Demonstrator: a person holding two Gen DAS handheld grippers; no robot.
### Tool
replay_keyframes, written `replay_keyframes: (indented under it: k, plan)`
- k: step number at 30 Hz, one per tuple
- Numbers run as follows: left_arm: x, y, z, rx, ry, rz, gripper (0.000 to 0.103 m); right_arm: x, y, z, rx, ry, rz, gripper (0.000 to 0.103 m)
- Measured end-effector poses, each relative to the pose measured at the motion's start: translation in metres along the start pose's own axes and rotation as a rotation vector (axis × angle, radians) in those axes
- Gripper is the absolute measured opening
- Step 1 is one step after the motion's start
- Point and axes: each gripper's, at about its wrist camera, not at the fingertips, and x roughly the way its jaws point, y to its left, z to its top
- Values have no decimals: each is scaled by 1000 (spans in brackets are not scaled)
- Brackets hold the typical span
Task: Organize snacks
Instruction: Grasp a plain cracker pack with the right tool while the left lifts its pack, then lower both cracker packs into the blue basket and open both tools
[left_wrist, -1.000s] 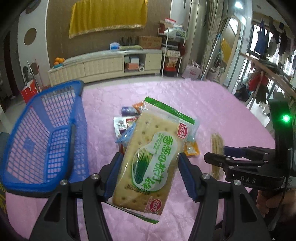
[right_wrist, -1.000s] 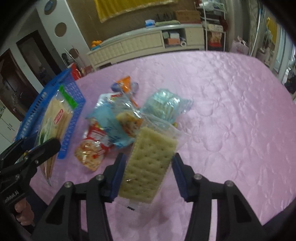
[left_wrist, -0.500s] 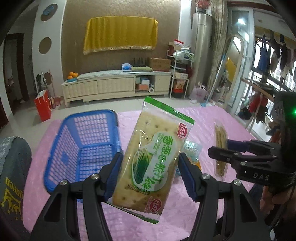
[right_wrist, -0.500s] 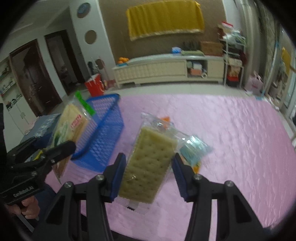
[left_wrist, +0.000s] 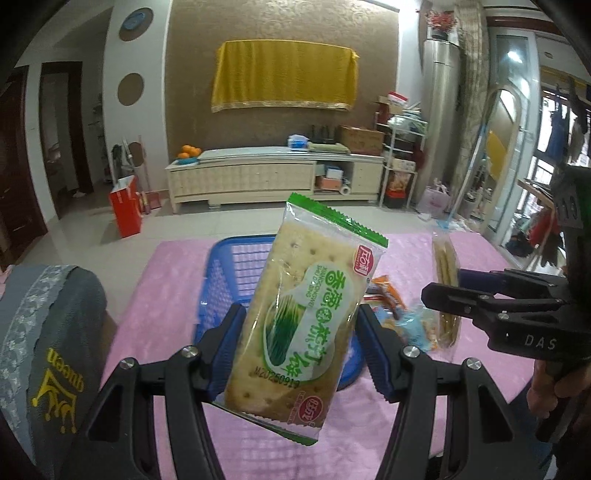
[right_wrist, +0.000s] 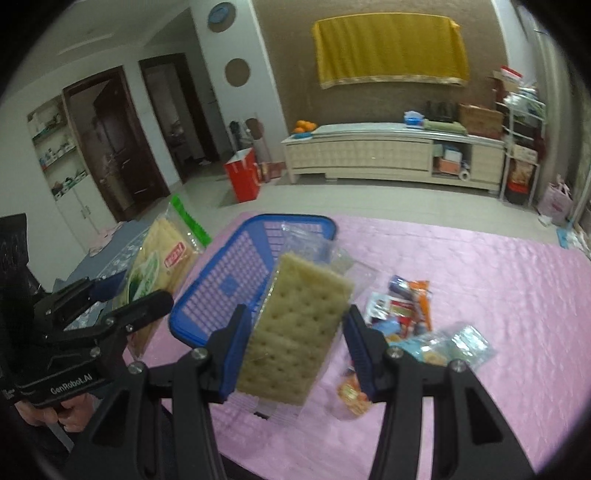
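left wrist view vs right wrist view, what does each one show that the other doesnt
Only the left wrist view shows the printed green front of the left gripper's cracker pack and a grey cushion lettered in yellow. Only the right wrist view shows the dimpled face of the right gripper's clear-wrapped cracker, the dark doorways and the blue basket's bare floor. Both show the basket, the loose snack pile, the pink tablecloth and the yellow cloth.
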Motion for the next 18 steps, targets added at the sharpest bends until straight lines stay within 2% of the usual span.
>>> replay_keyframes:
  k: [7, 18]
  plan:
    - [13, 34, -3, -34, 37, 38, 58, 30, 29, 7, -55, 45, 40, 56]
    - [61, 54, -14, -83, 125, 8, 58, 80, 40, 11, -82, 151, 30, 56]
